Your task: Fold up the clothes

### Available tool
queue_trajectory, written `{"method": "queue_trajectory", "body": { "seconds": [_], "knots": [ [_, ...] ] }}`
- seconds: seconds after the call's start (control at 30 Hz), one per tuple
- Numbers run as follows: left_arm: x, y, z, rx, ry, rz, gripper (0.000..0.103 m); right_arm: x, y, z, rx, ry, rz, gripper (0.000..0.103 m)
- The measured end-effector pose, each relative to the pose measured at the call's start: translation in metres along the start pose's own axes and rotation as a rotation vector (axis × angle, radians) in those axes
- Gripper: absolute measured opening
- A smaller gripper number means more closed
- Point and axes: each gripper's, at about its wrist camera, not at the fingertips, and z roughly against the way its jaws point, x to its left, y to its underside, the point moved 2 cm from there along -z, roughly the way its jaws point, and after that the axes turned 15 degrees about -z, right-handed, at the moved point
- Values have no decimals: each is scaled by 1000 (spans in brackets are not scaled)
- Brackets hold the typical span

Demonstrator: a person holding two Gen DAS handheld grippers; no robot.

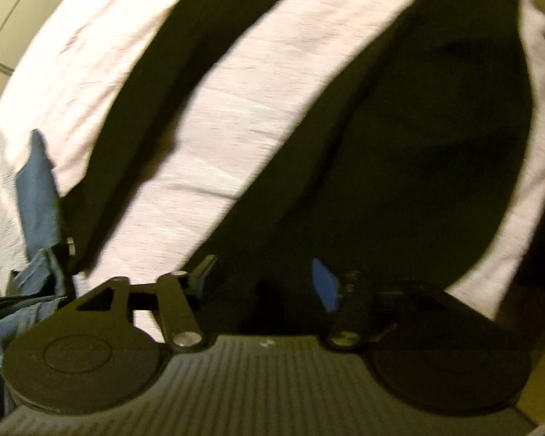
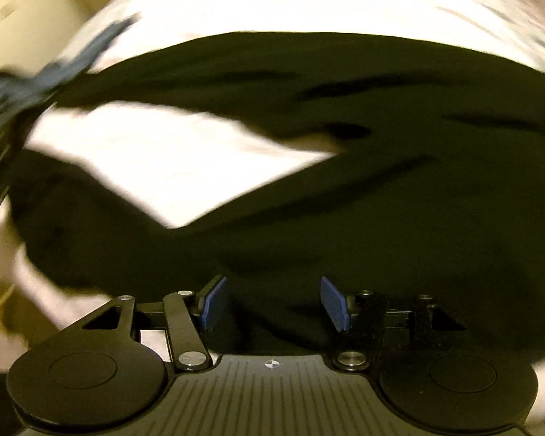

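Left view: the left hand-held gripper (image 1: pixel 263 279) sits at the bottom centre of the frame, jaws spread, nothing between the blue pads (image 1: pixel 325 285). The black garment (image 1: pixel 399 152) lies directly ahead of it on a white sheet (image 1: pixel 243 116), filling the centre and right of the frame. One long black strip, sleeve or leg, I cannot tell which, runs from the top centre down to the lower left. Blue denim (image 1: pixel 36 181) is bunched at the left edge, beside the left finger linkage.

Right view: the right hand-held gripper (image 2: pixel 272 303) is at the bottom centre, jaws spread, pads clear of the cloth. The black garment (image 2: pixel 345 200) spreads across the middle and lower frame, just past the fingertips, and runs beneath them. It is dark, matte and wrinkled, with two limbs splitting toward the left around a white wedge of sheet (image 2: pixel 156 160). Denim (image 2: pixel 72 61) shows in the upper left, blurred.

No brand, label or readable writing. Only a small crosshair mark (image 2: pixel 271 364) shows on the gripper body. Both views are motion-blurred.
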Motion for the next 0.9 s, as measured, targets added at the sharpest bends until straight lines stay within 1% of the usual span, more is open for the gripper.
{"method": "queue_trajectory", "body": {
  "seconds": [0.07, 0.1, 0.17, 0.23, 0.27, 0.3, 0.33, 0.37, 0.4, 0.43, 0.47, 0.5, 0.53, 0.57, 0.6, 0.63, 0.67, 0.73, 0.77, 0.83, 0.9],
  "knots": [
    [13, -3, -5, 0, -21, -30, 61, 10, 0, -7, 20, -34, 74, 60],
    [19, -4, -10, 1, -20, -52, 64, 15, 1, -10, 31, -49, 111, 60],
    [29, -7, -23, 10, 21, -111, 66, 27, 5, -19, 60, -64, 186, 60],
    [35, -5, -40, 31, 63, -180, 66, 37, 9, -30, 92, -61, 271, 60],
    [37, -3, -51, 54, 105, -205, 66, 42, 11, -36, 106, -56, 317, 60],
    [39, 0, -61, 83, 154, -221, 63, 47, 15, -40, 115, -44, 362, 60],
    [40, 2, -66, 90, 199, -227, 58, 51, 18, -44, 123, -32, 404, 60],
    [41, 5, -71, 94, 245, -232, 43, 54, 18, -50, 130, -21, 432, 60],
    [40, 6, -72, 84, 266, -245, 26, 57, 18, -56, 138, -12, 459, 60],
    [38, 6, -70, 71, 270, -267, 12, 60, 19, -60, 148, -4, 474, 60],
    [37, 7, -65, 63, 250, -279, 0, 62, 19, -64, 159, 5, 489, 60],
    [38, 8, -59, 52, 236, -276, 0, 64, 20, -68, 170, 14, 503, 60],
    [39, 11, -47, 30, 217, -264, 0, 66, 20, -69, 177, 28, 511, 56],
    [42, 13, -35, 6, 195, -246, 0, 68, 20, -70, 185, 42, 518, 27],
    [47, 17, -21, -22, 167, -220, 0, 68, 19, -68, 191, 53, 523, 14],
    [54, 22, -3, -52, 136, -185, 0, 70, 15, -67, 191, 76, 528, 5],
    [61, 27, 16, -85, 89, -158, 0, 71, 13, -62, 188, 77, 522, 3],
    [75, 37, 56, -153, -10, -104, 0, 75, 7, -47, 152, 89, 530, 2],
    [81, 42, 78, -185, -73, -80, 0, 78, 2, -34, 111, 104, 545, 1],
    [87, 53, 119, -247, -194, -45, 0, 89, -10, 1, -22, 130, 560, 1],
    [78, 62, 150, -288, -273, -34, 0, 101, -15, 36, -161, 167, 592, 1]
  ]
}}
